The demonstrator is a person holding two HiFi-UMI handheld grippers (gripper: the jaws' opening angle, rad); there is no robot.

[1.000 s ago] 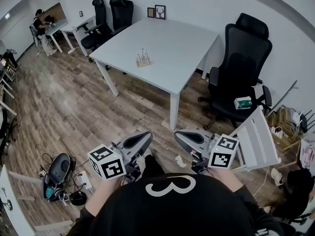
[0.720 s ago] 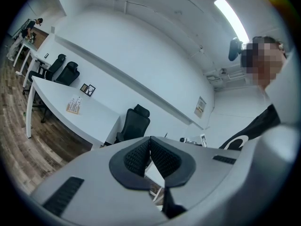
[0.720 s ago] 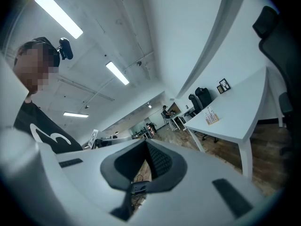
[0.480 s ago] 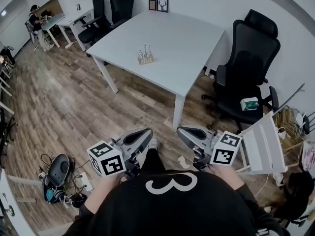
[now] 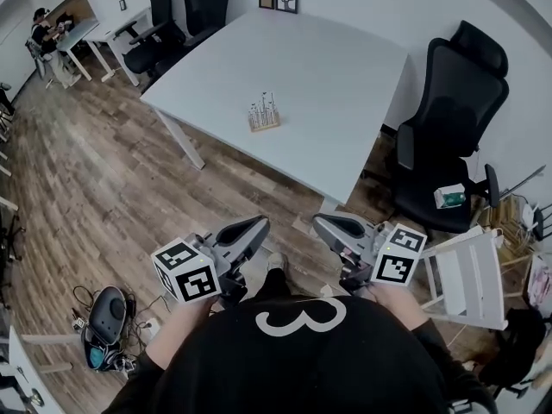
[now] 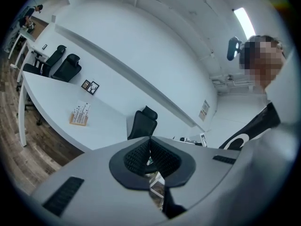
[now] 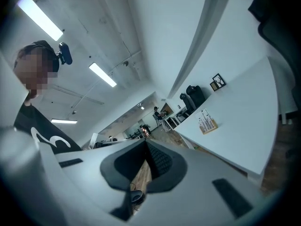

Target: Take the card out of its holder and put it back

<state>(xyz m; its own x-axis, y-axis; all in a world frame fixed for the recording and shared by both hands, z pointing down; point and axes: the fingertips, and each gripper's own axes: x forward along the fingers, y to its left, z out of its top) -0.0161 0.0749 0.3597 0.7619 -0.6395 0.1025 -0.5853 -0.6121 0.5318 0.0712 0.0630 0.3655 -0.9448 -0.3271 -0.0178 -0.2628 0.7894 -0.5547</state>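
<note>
Left tongs [image 5: 261,222] closed, pads together, nothing between them. Right tongs [image 5: 319,222] likewise closed and empty. Both are held close to the person's chest, over the wood floor [image 5: 103,188] and well apart from the white tabletop [image 5: 328,84]. The wooden card holder [image 5: 264,115] stands on the tabletop with its white cards [image 5: 263,108] upright in it. A black office chair [image 5: 448,136] stands to the right of the tabletop.

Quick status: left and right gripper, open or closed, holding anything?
Left gripper: closed, fingers together, nothing held.
Right gripper: closed, fingers together, nothing held.
</note>
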